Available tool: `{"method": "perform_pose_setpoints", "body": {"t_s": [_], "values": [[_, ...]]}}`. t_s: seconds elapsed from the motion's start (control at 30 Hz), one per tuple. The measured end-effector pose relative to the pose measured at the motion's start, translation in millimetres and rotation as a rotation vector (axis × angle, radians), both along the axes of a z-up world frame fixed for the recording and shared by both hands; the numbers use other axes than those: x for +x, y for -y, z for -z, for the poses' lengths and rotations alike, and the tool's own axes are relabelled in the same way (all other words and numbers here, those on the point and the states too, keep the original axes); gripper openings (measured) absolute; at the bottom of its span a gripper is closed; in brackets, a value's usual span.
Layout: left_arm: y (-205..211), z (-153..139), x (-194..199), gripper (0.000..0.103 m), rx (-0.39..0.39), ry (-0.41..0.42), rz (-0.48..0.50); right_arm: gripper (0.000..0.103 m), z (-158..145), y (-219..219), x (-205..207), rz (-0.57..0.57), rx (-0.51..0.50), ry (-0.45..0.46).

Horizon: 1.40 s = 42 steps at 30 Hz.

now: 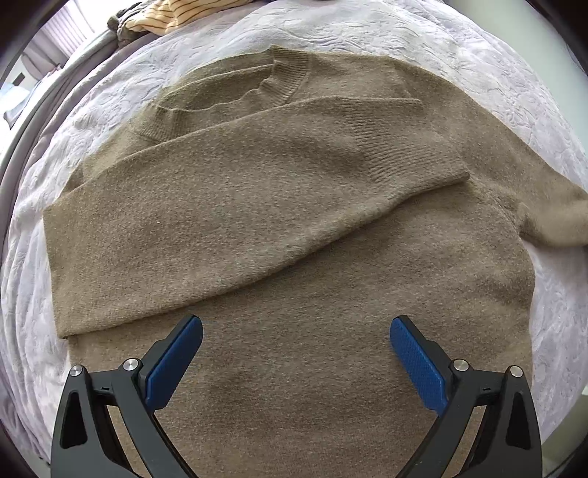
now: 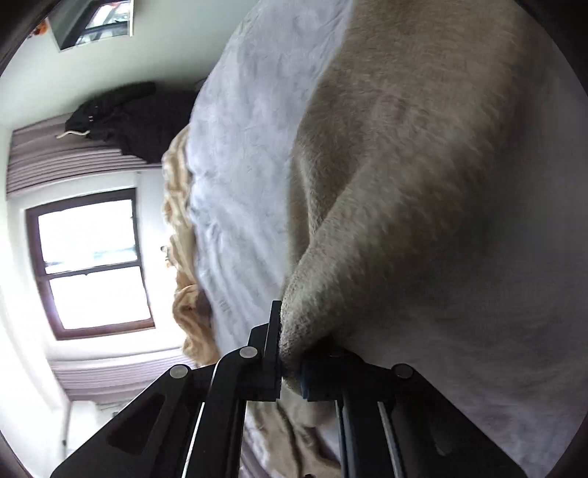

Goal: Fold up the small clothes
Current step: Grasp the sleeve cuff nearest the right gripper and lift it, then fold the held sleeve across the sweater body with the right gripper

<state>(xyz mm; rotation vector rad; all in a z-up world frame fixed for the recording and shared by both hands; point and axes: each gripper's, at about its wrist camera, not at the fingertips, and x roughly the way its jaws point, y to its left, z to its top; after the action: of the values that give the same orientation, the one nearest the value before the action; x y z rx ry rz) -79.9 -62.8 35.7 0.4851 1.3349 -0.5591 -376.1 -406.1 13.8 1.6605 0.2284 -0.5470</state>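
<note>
A tan knit sweater point(image 1: 294, 228) lies flat on the bed, neck at the far side, with its left sleeve point(image 1: 228, 206) folded across the chest. My left gripper point(image 1: 296, 331) is open and empty, hovering over the sweater's lower body. In the right wrist view my right gripper point(image 2: 290, 353) is shut on the end of the sweater's other sleeve point(image 2: 367, 257) and holds it lifted off the bed. That sleeve also shows at the right edge of the left wrist view point(image 1: 551, 217).
The bed has a pale lilac textured cover point(image 1: 459, 47). A striped yellow garment point(image 1: 161, 14) lies at its far left corner. In the right wrist view a tan blanket point(image 2: 183, 257) lies along the bed edge, with a window point(image 2: 92, 264) and a dark garment point(image 2: 125, 114) beyond.
</note>
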Motion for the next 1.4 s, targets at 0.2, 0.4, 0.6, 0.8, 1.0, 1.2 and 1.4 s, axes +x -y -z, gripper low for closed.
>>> {"method": "perform_pose_setpoints", "body": {"t_s": [0.2,0.4,0.6,0.8,1.0,1.2,1.4], "values": [[-17,-2,11,0.102,-0.006,0.012,-0.043,0.008,-33,-10,59,-0.176,-0.112,0.075],[-43,-6,28,0.102,-0.024,0.013,-0.092,0.008,-75,-52,160,-0.472,-0.247,0.137],[-93,-18,53,0.102,-0.077,0.056,-0.211,0.009,-91,-146,281,-0.873,-0.426,0.044],[-151,-17,78,0.102,-0.064,0.082,-0.330,0.019,-22,-224,356,-1.087,-0.357,-0.192],[-187,-2,93,0.102,-0.094,0.053,-0.399,0.053,12,-205,353,-0.934,-0.184,-0.233],[-227,-3,92,0.102,-0.131,0.060,-0.464,0.007,-8,-189,358,-0.802,-0.244,-0.222],[-258,-15,82,0.102,-0.146,0.105,-0.528,0.008,-53,-304,406,-1.244,-0.675,-0.230]]}}
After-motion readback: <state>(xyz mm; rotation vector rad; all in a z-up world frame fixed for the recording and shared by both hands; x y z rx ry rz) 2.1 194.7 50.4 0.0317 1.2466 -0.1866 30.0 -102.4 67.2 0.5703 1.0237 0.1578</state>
